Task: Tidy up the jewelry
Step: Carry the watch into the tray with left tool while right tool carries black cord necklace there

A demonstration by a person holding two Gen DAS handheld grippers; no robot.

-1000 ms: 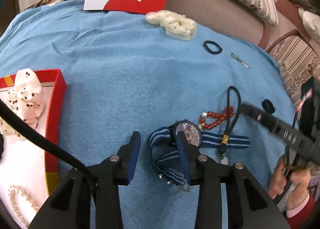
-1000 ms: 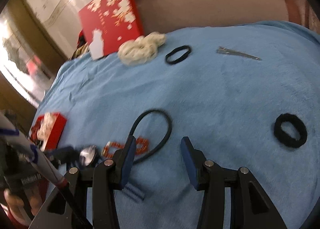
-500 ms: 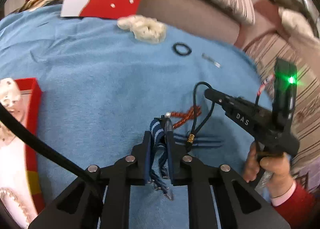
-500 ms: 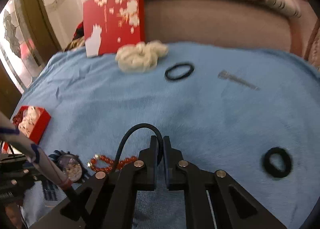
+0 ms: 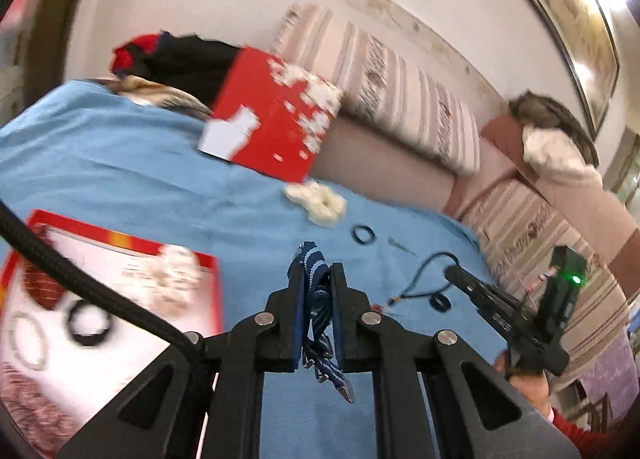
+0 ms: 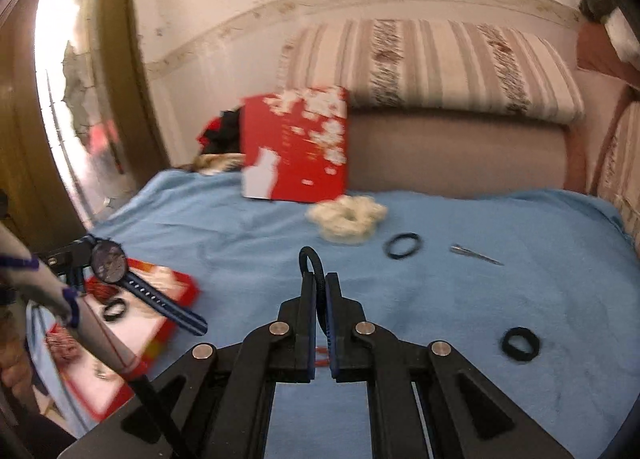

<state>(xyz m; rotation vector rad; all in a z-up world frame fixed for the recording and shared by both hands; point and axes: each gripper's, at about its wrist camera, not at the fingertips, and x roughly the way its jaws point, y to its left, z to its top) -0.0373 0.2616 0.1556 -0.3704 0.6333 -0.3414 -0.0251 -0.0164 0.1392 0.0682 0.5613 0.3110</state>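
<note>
Already the red tray (image 5: 216, 271) at the near left holds a fair share of the jewelry: a pearl loop (image 5: 26, 339), a black band (image 5: 89, 323), a spotted scrunchie (image 5: 168, 283) and some red beads. Next along, the left gripper (image 5: 316, 299) has its jaws pressed tight on the blue striped strap of the watch (image 6: 109, 263), which hangs in the air by the tray's far edge. The right gripper (image 6: 319, 299) is likewise clamped shut on the black cord (image 6: 312, 261) of a red-beaded bracelet, lifted off the blue cloth (image 6: 520, 267). Still out on the cloth are the cream scrunchie (image 6: 347, 217), a thin black hair tie (image 6: 403, 245), a metal clip (image 6: 474, 255) and, near right, a thick black hair tie (image 6: 520, 343). Roughly half looks sorted.
</note>
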